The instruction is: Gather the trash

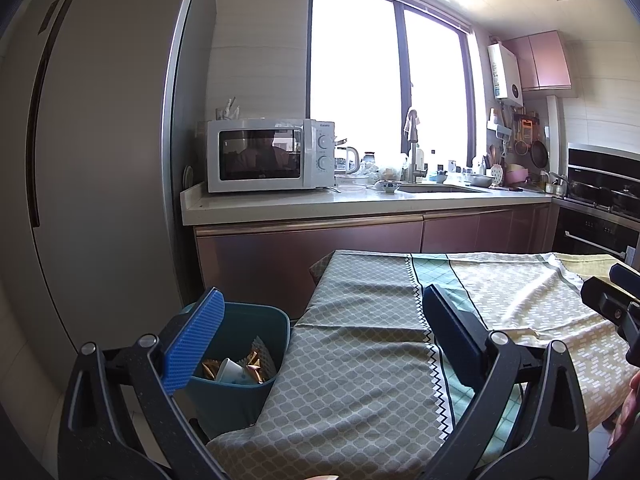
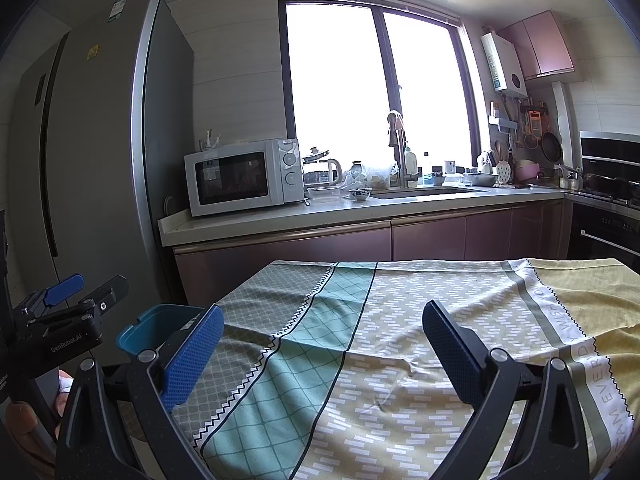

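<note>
A teal trash bin (image 1: 240,360) stands on the floor at the table's left edge; inside lie a white paper cup (image 1: 232,370) and gold wrappers (image 1: 254,362). My left gripper (image 1: 320,336) is open, empty, its left finger over the bin and its right finger over the patterned tablecloth (image 1: 360,340). My right gripper (image 2: 322,354) is open and empty above the tablecloth (image 2: 400,320). The bin (image 2: 160,328) shows partly behind its left finger. The left gripper (image 2: 86,294) appears at the far left of the right wrist view. The right gripper's body (image 1: 612,300) shows at the left wrist view's right edge.
A tall grey fridge (image 1: 100,160) stands left of the bin. Behind the table runs a counter (image 1: 360,200) with a microwave (image 1: 268,154), a kettle, a sink and dishes. An oven (image 1: 600,216) is at the right. A hand (image 1: 628,412) shows at the edge.
</note>
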{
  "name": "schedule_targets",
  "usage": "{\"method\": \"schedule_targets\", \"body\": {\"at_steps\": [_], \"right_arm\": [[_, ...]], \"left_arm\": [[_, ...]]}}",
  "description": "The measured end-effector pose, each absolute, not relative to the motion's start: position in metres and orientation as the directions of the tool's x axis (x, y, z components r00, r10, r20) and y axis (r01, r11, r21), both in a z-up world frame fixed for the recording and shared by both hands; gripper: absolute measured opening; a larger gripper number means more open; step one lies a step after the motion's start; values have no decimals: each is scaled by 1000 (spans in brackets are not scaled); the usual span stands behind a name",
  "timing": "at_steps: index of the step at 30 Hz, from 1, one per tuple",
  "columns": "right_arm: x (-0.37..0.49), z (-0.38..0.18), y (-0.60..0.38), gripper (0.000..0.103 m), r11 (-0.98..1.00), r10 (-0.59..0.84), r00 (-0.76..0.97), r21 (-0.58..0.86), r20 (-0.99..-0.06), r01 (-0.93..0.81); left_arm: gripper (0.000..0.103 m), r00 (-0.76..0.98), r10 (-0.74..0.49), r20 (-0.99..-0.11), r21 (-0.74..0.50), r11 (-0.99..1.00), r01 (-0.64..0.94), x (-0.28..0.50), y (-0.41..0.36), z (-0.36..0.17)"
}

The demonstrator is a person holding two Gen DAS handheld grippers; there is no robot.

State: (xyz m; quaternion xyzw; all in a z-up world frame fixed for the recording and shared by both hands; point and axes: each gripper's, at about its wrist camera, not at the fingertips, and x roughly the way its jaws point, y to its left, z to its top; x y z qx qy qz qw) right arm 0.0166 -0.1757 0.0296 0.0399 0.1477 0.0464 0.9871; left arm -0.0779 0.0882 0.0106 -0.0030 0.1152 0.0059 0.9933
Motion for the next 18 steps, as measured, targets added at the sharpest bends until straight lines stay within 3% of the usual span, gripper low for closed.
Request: {"method": "schedule_targets", "body": {"at_steps": [18], "right_arm": [[16, 29, -174, 96, 993, 99, 951, 95, -291, -75]], "left_arm": [[97, 973, 11, -232, -6, 1000, -12, -76, 89, 11]]}}
